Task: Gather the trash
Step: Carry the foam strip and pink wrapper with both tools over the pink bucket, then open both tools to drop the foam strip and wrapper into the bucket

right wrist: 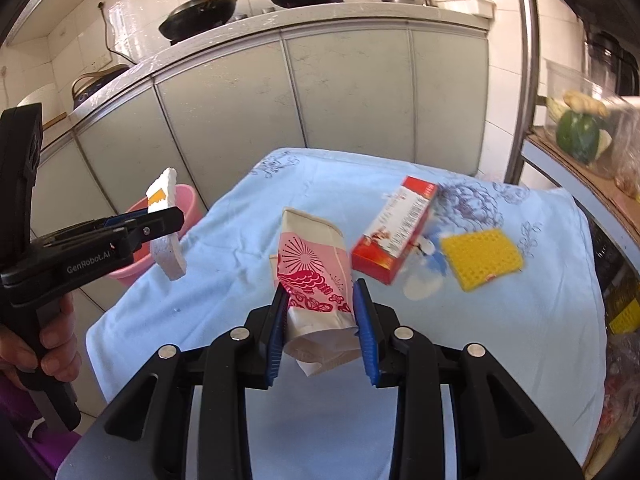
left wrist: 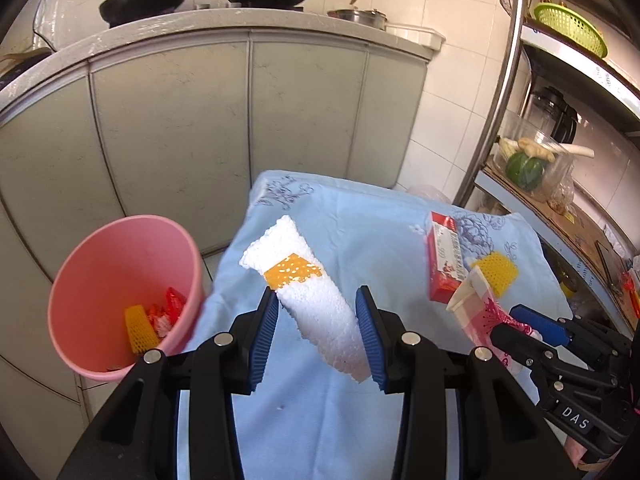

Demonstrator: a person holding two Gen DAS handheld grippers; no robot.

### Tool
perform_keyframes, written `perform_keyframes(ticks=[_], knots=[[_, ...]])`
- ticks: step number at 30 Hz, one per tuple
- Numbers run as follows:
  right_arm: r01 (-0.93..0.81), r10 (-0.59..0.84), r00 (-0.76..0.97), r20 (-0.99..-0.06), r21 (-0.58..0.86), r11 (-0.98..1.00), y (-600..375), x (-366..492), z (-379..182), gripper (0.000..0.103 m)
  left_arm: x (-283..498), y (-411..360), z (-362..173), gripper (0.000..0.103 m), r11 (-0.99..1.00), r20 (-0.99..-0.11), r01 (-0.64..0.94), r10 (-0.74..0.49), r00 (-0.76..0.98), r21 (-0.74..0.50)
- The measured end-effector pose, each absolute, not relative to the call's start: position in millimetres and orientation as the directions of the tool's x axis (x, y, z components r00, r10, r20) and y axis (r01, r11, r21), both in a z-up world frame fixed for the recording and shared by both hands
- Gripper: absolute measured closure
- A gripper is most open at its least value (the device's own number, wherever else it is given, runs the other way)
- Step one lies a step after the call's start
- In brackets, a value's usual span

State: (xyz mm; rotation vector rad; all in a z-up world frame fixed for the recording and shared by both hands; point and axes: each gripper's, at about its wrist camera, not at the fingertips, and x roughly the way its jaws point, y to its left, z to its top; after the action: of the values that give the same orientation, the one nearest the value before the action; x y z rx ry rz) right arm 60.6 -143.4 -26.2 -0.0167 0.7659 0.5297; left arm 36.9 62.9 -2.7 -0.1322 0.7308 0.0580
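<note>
Blue-padded, the left claw point(left wrist: 318, 300) is gripping a white foam net sleeve point(left wrist: 316, 300) near the pink bin point(left wrist: 120, 264), while the right claw point(right wrist: 320, 294) is clenching a pink-printed paper bag point(right wrist: 316, 280), its lower end hidden, above the tabletop point(right wrist: 240, 280).

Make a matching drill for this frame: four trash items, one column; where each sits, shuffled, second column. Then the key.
Items
1. white foam sleeve
2. pink paper bag
3. red carton
4. yellow foam net

Places
A. lying on the blue cloth, nearest the metal shelf
B. held in the right gripper
C. held in the left gripper, raised beside the pink bin
D. lying on the blue cloth between the bag and the net

Pairs: 1-C, 2-B, 3-D, 4-A
</note>
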Motion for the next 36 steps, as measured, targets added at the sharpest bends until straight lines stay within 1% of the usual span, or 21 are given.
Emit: perform_keyframes(ticks=[12, 18, 28, 36], knots=[[-0.602, 0.547, 0.537, -0.643, 0.162, 0.782, -57.9, 70.2, -4.2, 0.070, 5.3, 125.3, 10.1, 0.063, 0.970, -0.601, -0.233, 0.143, 0.786, -0.073], [-0.672, 0.588, 0.488, -0.645, 0.152, 0.725, -6.7, 72.6, 1.3, 0.070, -5.7, 163.4, 9.2, 0.063, 0.948, -0.586, -0.310, 0.209, 0.783, -0.076], [-0.756, 0.621, 0.402, -0.673, 0.139, 0.640, 71.1, 77.2, -8.5, 0.070, -13.5, 219.8, -11.1, 0.063, 0.906, -0.616, -0.411, 0.267, 0.741, -0.101], [-0.775, 0.615, 0.356, -0.703, 0.146, 0.615, 108.8, 87.9, -24.3, 0.070, -6.0, 243.2, -33.0, 0.063, 0.890, -0.654, -0.442, 0.270, 0.707, -0.109]])
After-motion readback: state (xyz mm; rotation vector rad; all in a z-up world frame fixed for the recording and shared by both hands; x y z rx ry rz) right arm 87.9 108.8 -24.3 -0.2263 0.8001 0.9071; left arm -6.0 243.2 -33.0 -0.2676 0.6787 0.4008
